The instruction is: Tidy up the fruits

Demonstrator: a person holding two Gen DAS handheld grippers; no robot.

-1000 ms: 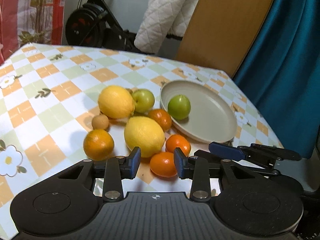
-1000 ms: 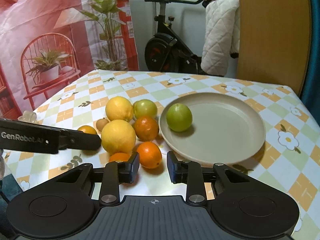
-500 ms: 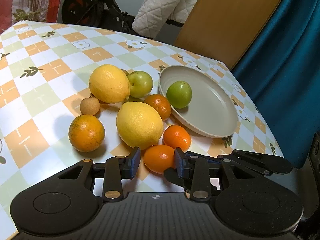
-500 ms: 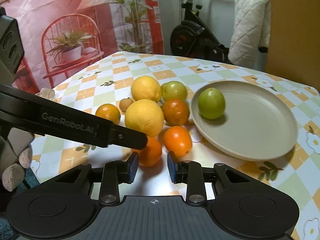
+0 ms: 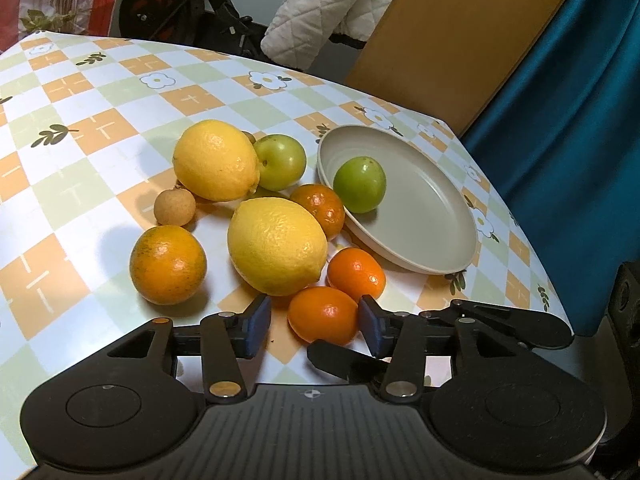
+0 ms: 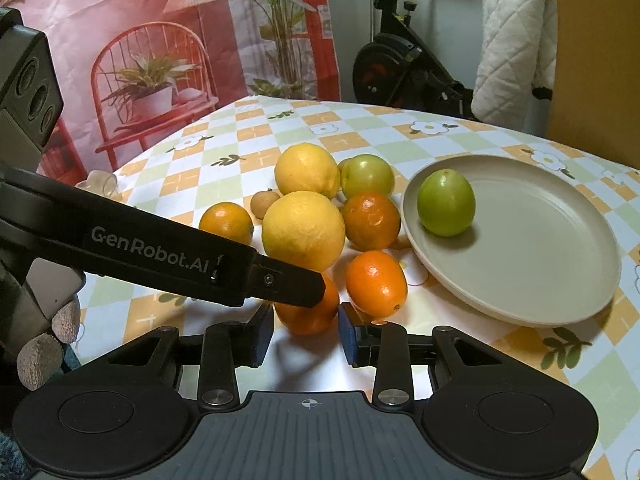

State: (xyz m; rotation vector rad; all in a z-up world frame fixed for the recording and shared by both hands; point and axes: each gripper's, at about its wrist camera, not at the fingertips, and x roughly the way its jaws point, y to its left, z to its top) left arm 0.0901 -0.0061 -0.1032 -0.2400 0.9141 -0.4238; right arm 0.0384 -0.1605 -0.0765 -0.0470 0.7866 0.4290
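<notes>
The left gripper (image 5: 314, 326) has its blue pads spread, the jaws having just been opening, and a small orange mandarin (image 5: 323, 315) sits between them low in the left wrist frame; there is a gap at the left pad, and at the right pad I cannot tell whether it touches. The right gripper (image 6: 306, 334) has just been opening a little too; its jaws stand slightly apart just below that same mandarin (image 6: 308, 314), with no grip on it. In the right wrist frame the left gripper's black finger (image 6: 208, 258) runs in from the left edge and covers part of the fruit. Just up and right of it lies a second mandarin (image 5: 356, 274), and up and left a big lemon (image 5: 277, 246). Further out are an orange (image 5: 168, 265) at the left, a small brown round fruit (image 5: 175, 207), another lemon (image 5: 216, 160), a pale green fruit (image 5: 281, 162) and a darker mandarin (image 5: 319, 209). A beige plate (image 5: 432, 232) at centre right holds one green fruit (image 5: 359, 184). All rest on a checked tablecloth (image 5: 80, 132).
</notes>
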